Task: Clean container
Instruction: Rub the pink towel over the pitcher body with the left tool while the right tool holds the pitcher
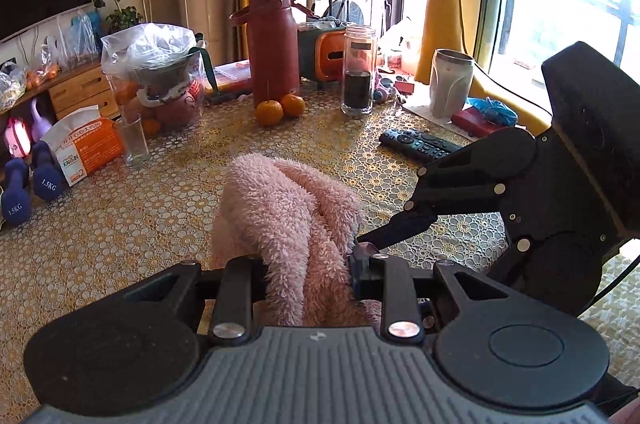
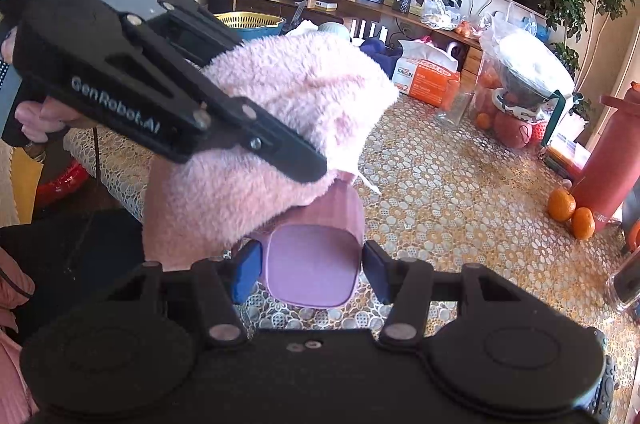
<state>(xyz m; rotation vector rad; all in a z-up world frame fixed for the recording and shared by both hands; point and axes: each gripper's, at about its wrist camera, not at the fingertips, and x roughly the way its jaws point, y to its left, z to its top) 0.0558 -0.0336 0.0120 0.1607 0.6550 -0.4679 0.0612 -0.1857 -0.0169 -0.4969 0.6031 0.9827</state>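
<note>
Wiping under way: left gripper [image 2: 280,148] clenched on the pink cloth [image 2: 280,96]; right gripper [image 2: 312,268] grasped the pink container [image 2: 312,264], cleaning unfinished.

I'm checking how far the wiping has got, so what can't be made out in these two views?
- Pink container inside: right wrist view, covered by the fluffy pink cloth.
- Container in the left wrist view: hidden behind the cloth.
- Left tongs fingertips: buried in cloth.
- Dirt or wetness on the container: not discernible.
</note>
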